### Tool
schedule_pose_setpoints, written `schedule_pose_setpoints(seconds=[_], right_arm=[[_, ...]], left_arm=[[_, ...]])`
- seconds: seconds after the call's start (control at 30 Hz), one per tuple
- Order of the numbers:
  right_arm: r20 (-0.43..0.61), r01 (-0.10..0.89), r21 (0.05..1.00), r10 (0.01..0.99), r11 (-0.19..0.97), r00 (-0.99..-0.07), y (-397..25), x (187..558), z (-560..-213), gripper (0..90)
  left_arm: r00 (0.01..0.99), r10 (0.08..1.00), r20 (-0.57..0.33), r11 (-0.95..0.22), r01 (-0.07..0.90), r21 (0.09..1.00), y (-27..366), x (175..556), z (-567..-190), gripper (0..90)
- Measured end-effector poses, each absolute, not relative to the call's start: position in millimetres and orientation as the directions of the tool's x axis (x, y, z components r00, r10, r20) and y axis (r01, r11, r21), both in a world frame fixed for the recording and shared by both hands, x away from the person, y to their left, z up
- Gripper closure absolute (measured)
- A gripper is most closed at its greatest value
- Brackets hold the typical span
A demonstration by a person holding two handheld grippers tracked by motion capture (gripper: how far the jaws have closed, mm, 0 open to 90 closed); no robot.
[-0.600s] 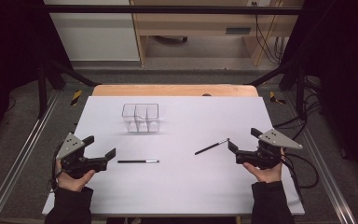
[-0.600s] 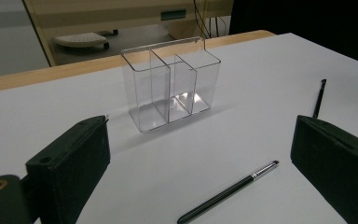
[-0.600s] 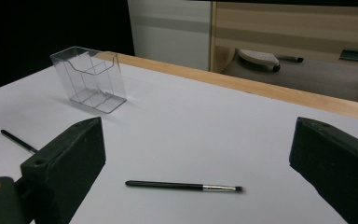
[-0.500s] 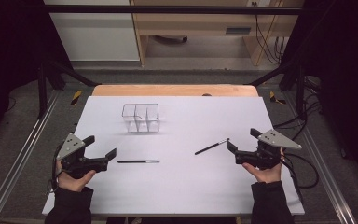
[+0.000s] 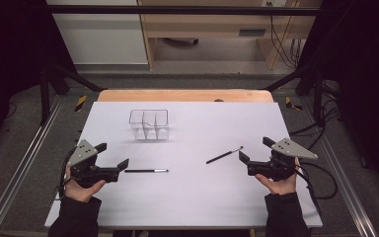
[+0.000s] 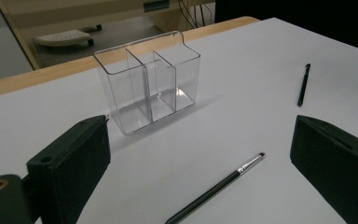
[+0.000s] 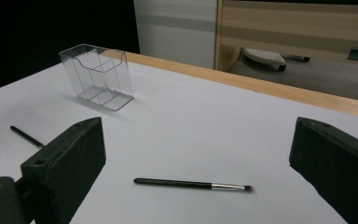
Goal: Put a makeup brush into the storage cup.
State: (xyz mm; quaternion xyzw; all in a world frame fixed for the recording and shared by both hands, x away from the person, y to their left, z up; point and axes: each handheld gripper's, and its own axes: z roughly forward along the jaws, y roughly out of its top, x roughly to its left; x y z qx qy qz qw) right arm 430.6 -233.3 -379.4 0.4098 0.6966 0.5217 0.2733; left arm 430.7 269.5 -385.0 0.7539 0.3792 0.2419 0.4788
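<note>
A clear plastic organizer [image 5: 149,124] with several compartments stands upright on the white table [image 5: 202,197], left of center toward the back. Two thin black brushes lie flat in front of it. One brush [image 5: 146,171] lies just right of my left gripper [image 5: 112,155], whose jaws stand wide open and empty. The other brush [image 5: 224,155] lies just left of my right gripper [image 5: 254,149], also open and empty. In the left gripper view the near brush [image 6: 219,186] lies between the jaws, with the organizer [image 6: 149,88] beyond. In the right gripper view its brush [image 7: 191,184] lies between the jaws.
A wooden strip [image 5: 182,95] edges the table's far side. Metal rails [image 5: 19,168] run along both sides, and cables [image 5: 321,173] trail at the right. A wooden bench [image 5: 207,24] stands on the floor beyond the table.
</note>
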Motion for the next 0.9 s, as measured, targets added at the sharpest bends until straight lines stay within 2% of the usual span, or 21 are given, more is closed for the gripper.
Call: schedule_pose_setpoints(seconds=[0.63,0.9], right_arm=[[0.043,0.279,0.952,0.851,0.124,-0.524,-228,428,-377,3.9],[0.043,0.288,0.949,0.849,0.131,-0.526,-225,429,-380,3.8]], left_arm=[[0.683,0.729,0.033,-0.374,0.358,0.856,256,448,-387,4.3],[0.717,0.696,0.035,-0.445,0.392,0.805,248,460,-400,4.4]])
